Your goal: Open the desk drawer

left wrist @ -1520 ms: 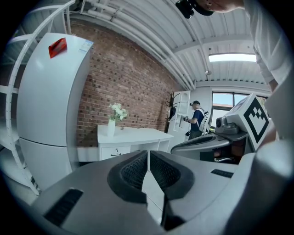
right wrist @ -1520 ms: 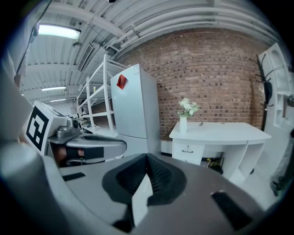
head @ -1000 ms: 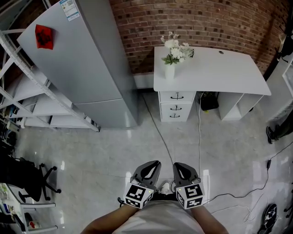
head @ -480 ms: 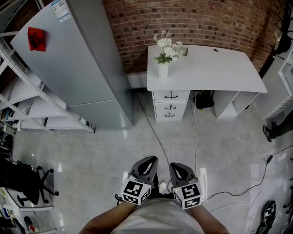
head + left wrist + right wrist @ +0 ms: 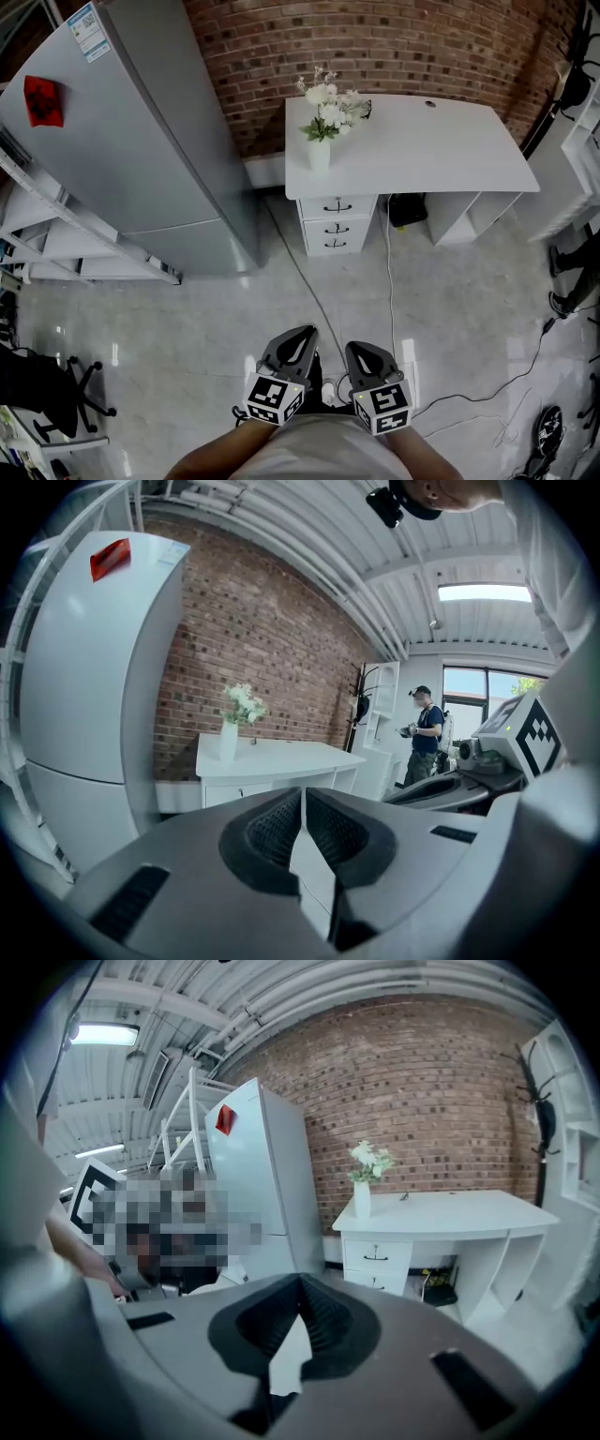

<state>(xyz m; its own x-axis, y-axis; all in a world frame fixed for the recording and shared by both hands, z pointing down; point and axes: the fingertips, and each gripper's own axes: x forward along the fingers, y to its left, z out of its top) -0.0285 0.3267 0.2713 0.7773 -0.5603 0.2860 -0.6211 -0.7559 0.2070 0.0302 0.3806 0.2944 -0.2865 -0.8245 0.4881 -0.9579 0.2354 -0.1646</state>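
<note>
Approach to the desk — left gripper and right gripper closed, empty.
Desk has shifted left in view; drawers remain far — untouched.

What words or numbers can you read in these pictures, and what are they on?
No text here can be read.
Sticker at the top of the fridge: it has print, but it is too small to read.
Red patch on the fridge: too blurred to tell if it has writing.
Black-and-white squares on the two cubes: patterns, not words.
</note>
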